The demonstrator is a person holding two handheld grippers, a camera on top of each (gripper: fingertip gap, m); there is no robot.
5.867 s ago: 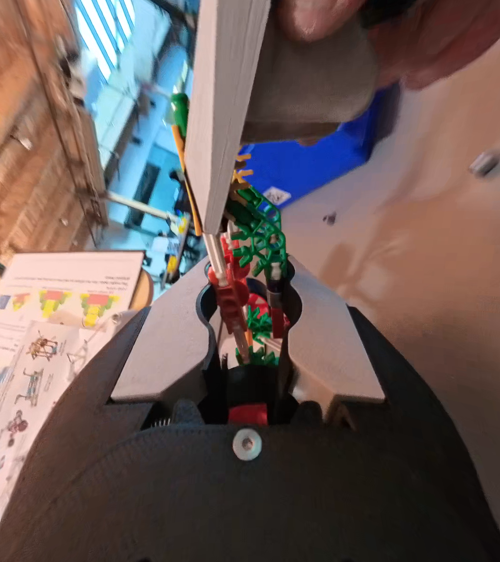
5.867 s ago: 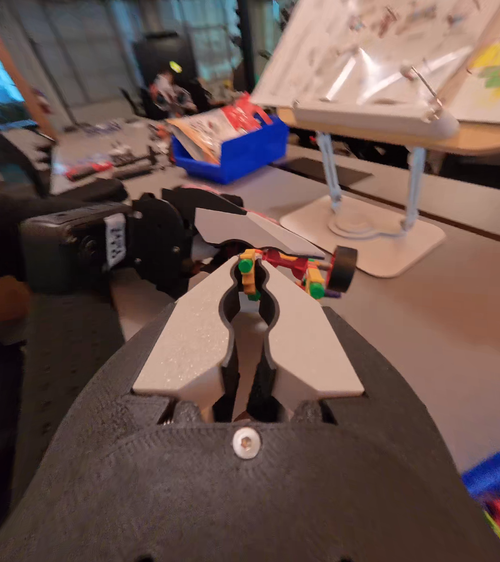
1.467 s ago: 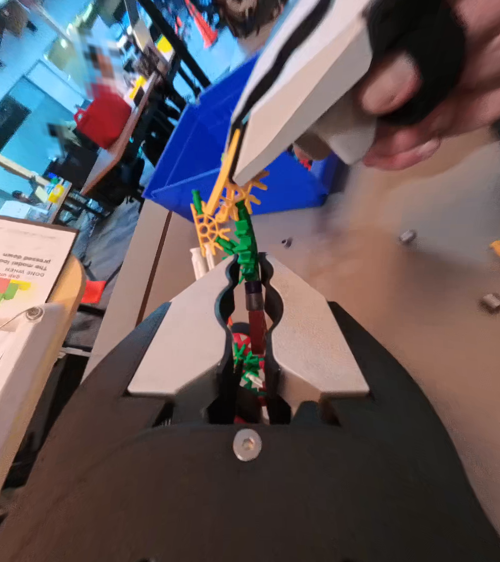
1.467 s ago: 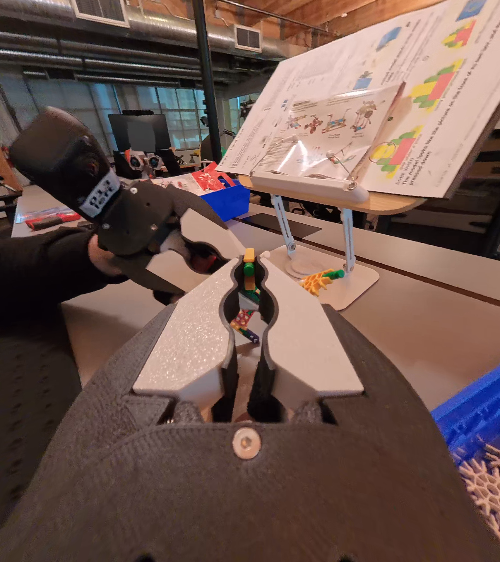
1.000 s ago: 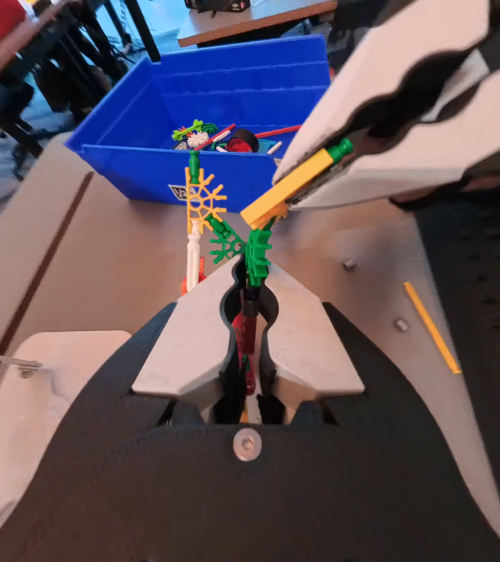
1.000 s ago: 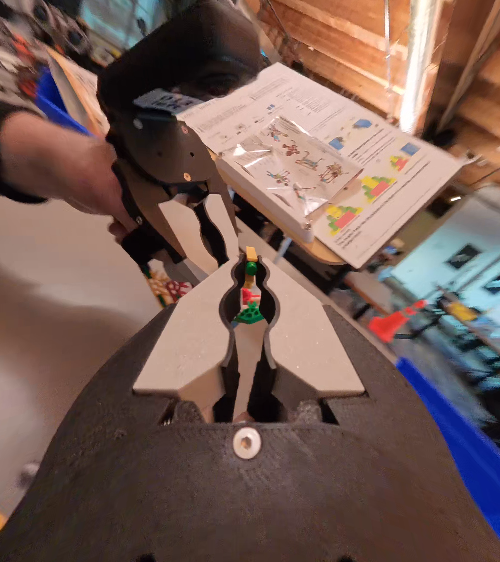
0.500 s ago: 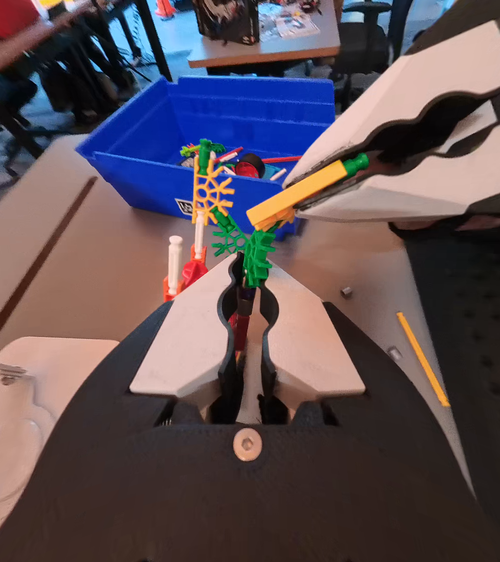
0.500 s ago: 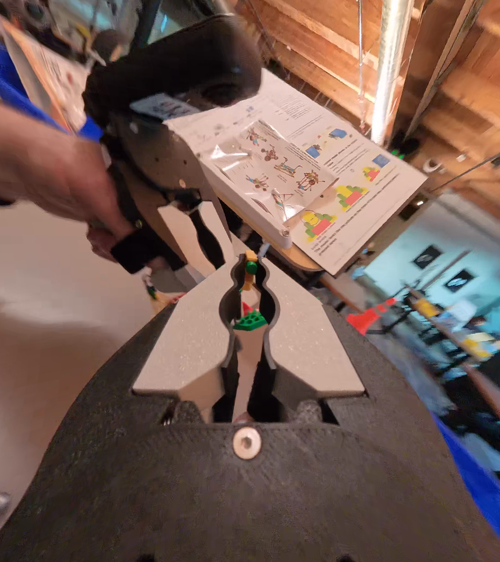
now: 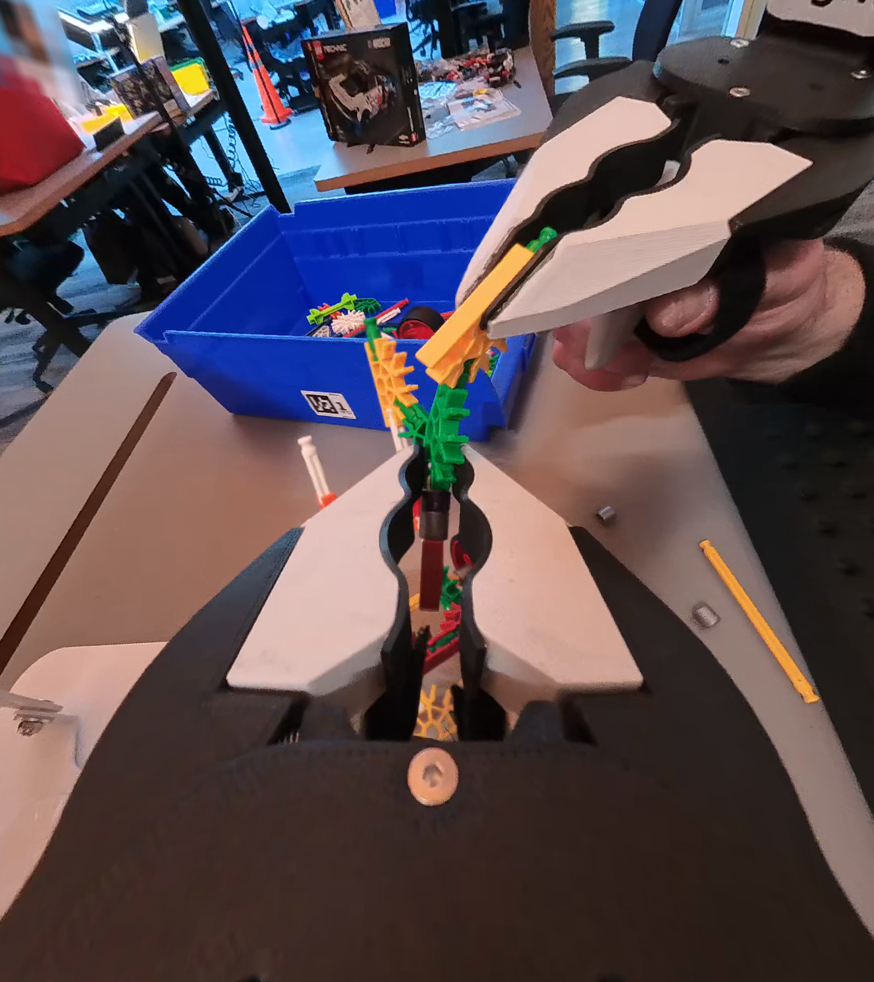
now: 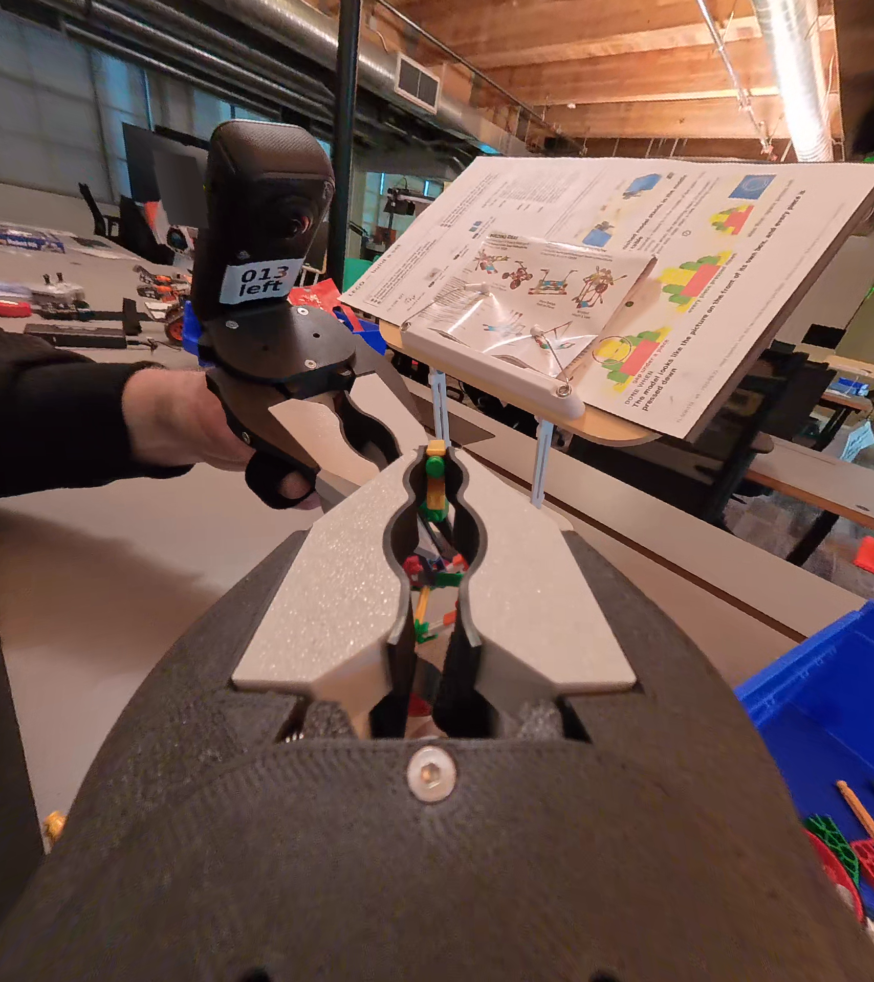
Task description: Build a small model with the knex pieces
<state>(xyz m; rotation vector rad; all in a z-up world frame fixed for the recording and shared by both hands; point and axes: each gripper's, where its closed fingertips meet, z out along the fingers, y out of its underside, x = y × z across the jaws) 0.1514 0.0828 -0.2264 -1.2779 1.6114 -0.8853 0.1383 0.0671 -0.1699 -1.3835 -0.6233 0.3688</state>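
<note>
Left tongs (image 9: 437,451): clamped on a toy model (image 9: 437,425) of plastic rods and snowflake-shaped connectors; the tips pinch a green connector, with a dark rod running back between the fingers.
Right tongs (image 10: 435,451): clamped on a yellow rod (image 9: 477,308) with a green end, which sticks out of the tips and meets a yellow connector at the top of the model.
Model: held above the desk (image 9: 158,505) between both tongs, with more red, green and yellow parts showing in the gap behind the left tips.
Bin (image 9: 275,350): blue, beyond the model on the desk, with loose parts inside.
Desk: a long yellow stick (image 9: 754,619) and two small grey bits lie right of the left tongs; a white rod (image 9: 312,467) stands just left of them.
Stand (image 10: 493,372): carries instruction sheets, behind the left tongs in the right wrist view.
Hands: one hand (image 9: 716,324) grips the right handle, another (image 10: 179,420) the left.
</note>
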